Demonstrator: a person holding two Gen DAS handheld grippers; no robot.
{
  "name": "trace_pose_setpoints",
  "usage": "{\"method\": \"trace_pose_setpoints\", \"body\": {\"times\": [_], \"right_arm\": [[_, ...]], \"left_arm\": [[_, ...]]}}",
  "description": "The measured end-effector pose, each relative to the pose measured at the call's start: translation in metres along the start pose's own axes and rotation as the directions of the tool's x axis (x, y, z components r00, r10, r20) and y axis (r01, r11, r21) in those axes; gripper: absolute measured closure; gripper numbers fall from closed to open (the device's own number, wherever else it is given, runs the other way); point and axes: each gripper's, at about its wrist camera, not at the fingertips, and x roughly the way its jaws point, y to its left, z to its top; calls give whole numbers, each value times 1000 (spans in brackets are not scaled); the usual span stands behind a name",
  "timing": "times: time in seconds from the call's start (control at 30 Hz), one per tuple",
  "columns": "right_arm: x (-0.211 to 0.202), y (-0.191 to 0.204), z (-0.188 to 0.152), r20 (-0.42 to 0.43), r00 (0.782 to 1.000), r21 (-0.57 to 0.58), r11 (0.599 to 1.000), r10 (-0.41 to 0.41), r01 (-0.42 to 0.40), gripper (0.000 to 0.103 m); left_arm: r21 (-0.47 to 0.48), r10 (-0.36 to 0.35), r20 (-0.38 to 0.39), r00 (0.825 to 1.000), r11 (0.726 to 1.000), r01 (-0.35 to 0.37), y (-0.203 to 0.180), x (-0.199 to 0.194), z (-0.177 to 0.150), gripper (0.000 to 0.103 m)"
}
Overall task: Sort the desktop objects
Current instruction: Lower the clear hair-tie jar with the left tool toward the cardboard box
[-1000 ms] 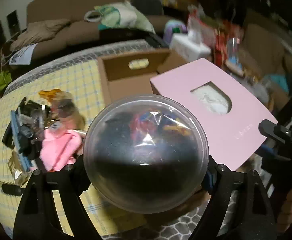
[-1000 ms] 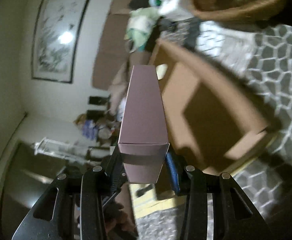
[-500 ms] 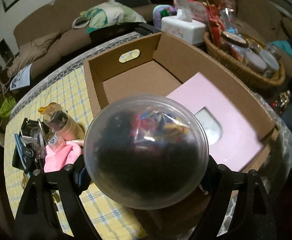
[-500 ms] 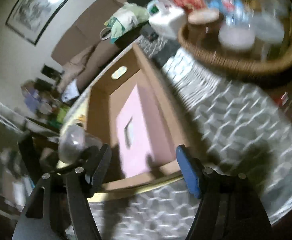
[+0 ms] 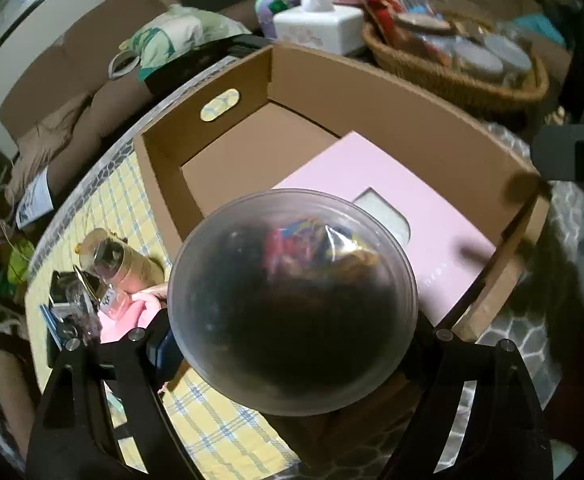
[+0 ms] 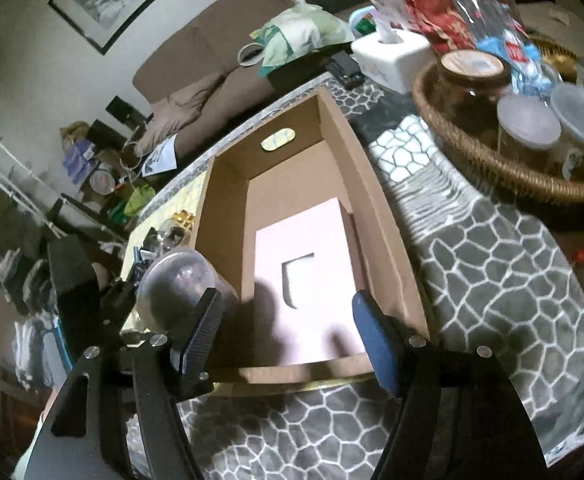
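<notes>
Pink box [image 6: 304,276] lies flat on the floor of the cardboard box [image 5: 372,92], toward its near end, cut-out window facing up. My right gripper [image 6: 288,332] hangs above that near edge, jaws apart with nothing between them; they were opening just now. My left gripper [image 5: 292,332] is clamped on a clear round container [image 5: 292,300] with colourful bits inside, held beside the carton's near left wall, over the yellow checked cloth [image 5: 220,432]. Wicker basket [image 6: 492,160] of jars sits to the right.
</notes>
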Motion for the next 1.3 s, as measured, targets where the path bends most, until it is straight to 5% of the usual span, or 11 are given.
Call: {"method": "trace_pose_setpoints", "body": {"times": [0.33,0.67,0.9,1.03,1.3], "right_arm": [[-2,-13,-5,-12,1000,23,1000,4,-4,32],[16,11,20,-29,1000,-72,997,0,-3,32],[56,35,30,-132,985,-84,989,109,-120,30],[65,29,23,-169,974,-50,985,152,-162,30],[79,31,7,-220,944,-23,966,246,-257,34]], "left_arm": [[43,-26,-81,996,999,30,-13,13,-3,16],[-23,-132,8,991,991,132,11,-27,-14,16],[-33,-118,-15,993,993,117,4,-15,-15,15],[-90,-97,0,995,991,97,17,-22,-22,4],[-265,-201,75,977,940,213,75,-48,-52,3]]}}
